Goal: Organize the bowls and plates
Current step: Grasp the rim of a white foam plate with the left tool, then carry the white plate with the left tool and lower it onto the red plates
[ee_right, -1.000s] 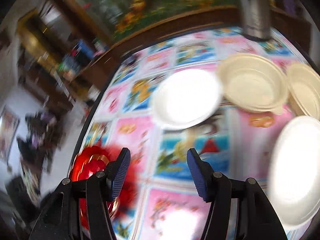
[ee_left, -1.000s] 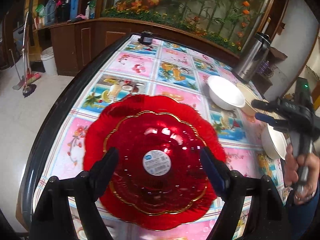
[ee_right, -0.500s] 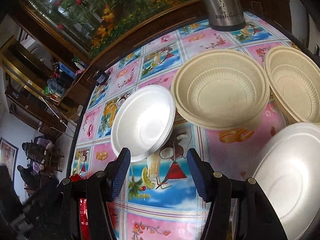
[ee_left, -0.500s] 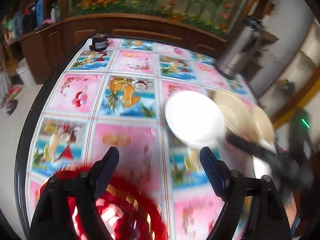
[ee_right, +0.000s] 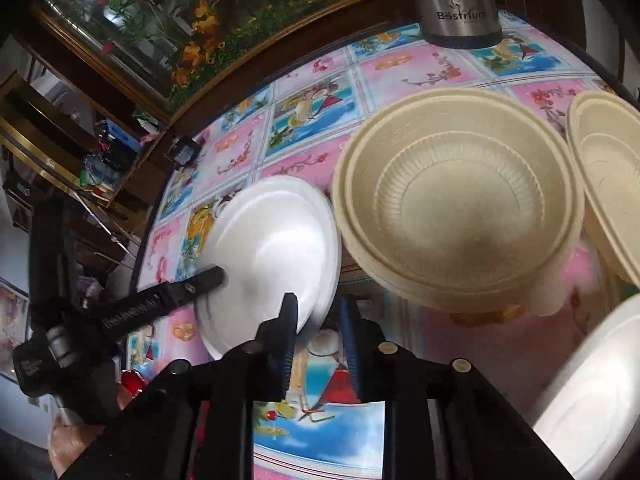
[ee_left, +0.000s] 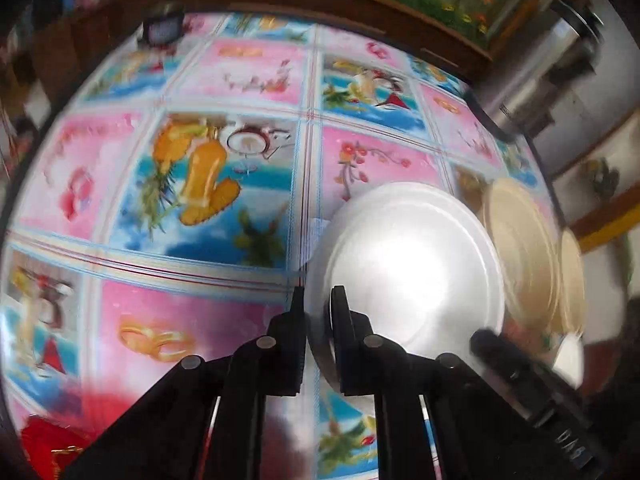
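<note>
White foam, round and shallow, the plate (ee_left: 416,272) lies low and right of centre in the left wrist view, empty, on the desk (ee_left: 224,168) with its pink and blue fruit-print cover. Just to its right stand two cream ribbed plastic bowls (ee_right: 460,208), the nearer one nested in another, nothing in them. A second white foam plate (ee_right: 592,392) fills the lower right corner of the right wrist view. The left tool (ee_left: 318,308) reaches in from the bottom edge, its fingers pinching the near-left rim of the white plate. The right tool (ee_right: 320,316) points at the plate's other edge, fingers narrowly parted; whether they touch the rim I cannot tell. A steel flask (ee_right: 456,4) stands at upper right.
</note>
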A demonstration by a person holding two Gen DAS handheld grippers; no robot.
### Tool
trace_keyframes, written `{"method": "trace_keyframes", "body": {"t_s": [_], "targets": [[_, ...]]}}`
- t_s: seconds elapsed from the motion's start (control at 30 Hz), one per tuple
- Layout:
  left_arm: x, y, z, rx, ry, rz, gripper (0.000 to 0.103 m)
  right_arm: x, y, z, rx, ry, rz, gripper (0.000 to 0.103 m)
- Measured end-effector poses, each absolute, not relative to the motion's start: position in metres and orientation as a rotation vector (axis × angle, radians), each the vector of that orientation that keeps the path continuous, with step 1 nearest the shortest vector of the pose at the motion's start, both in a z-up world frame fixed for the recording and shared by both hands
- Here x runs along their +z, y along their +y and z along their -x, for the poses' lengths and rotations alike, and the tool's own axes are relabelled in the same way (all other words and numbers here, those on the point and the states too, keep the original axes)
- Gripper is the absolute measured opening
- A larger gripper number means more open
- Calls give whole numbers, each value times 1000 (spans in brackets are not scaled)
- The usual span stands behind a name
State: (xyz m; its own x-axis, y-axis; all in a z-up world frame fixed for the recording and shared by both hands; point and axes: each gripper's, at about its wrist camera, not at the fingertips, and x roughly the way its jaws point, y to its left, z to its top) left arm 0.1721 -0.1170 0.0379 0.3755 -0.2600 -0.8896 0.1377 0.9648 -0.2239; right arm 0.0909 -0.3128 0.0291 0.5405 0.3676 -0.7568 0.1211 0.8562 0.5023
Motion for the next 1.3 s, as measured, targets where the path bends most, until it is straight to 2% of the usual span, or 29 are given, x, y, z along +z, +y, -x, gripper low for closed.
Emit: {"method": "trace_keyframes", "body": {"t_s": [0.33,0.4,0.63,0.83,0.87,0.93,1.03,1.2,1.27,1.3], "targets": [[71,-115,-62,-386,1077,109,12,58,-318,-4,247,946,-490,16],[73,-117,-32,-413,1055,95,17,62,-317,25,274,937,-476,16],[60,-129,50,-498,1048,37,20,56,-321,112,317,944,-401,16],[39,-140,73,-540,1068,-16,25,33,-332,141,307,990,-393,16],[36,-140,74,-529,1070,-18,28,28,-335,142,299,997,-404,16],[32,-139,74,-522,1070,-13,44,22,-338,140,289,1006,-419,16],[30,-137,74,-501,1059,-17,54,22,-338,140,267,992,-402,16],[30,-136,71,-479,1029,-4,54,23,-339,141,246,978,-399,19],[31,-137,70,-470,1006,-3,46,24,-339,142,245,971,-399,24],[32,-138,69,-470,1001,-8,38,25,-338,142,245,964,-394,25]]}}
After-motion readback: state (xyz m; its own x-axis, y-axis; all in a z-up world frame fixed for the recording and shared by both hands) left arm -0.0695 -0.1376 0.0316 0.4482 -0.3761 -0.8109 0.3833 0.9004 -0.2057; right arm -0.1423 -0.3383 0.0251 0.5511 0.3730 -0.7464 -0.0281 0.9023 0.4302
